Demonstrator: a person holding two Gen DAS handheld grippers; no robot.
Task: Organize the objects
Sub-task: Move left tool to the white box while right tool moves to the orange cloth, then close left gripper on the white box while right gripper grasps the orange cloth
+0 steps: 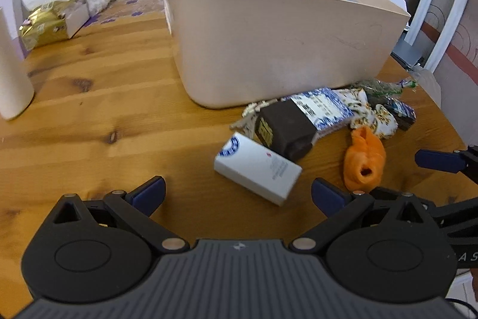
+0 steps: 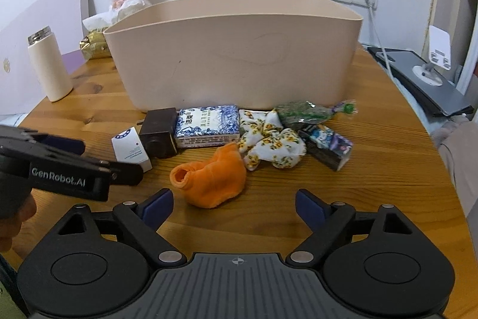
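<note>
A beige plastic bin point(image 2: 239, 50) stands far on the round wooden table point(image 2: 373, 169); neither view shows its inside. Along its near wall lie a white carton point(image 1: 257, 172), a dark brown box point(image 2: 158, 132), a blue-patterned white packet point(image 2: 207, 124), a sunflower-print cloth point(image 2: 272, 139), a green wrapped packet point(image 2: 307, 112), a dark printed packet point(image 2: 327, 145) and, nearest, a crumpled orange sock point(image 2: 209, 181). The left gripper point(image 1: 237, 193) and right gripper point(image 2: 234, 205) both hover wide open, holding nothing. Only the right wrist view shows a cream flask point(image 2: 49, 68) whole, at the far left, and a laptop point(image 2: 424, 79) at the right.
</note>
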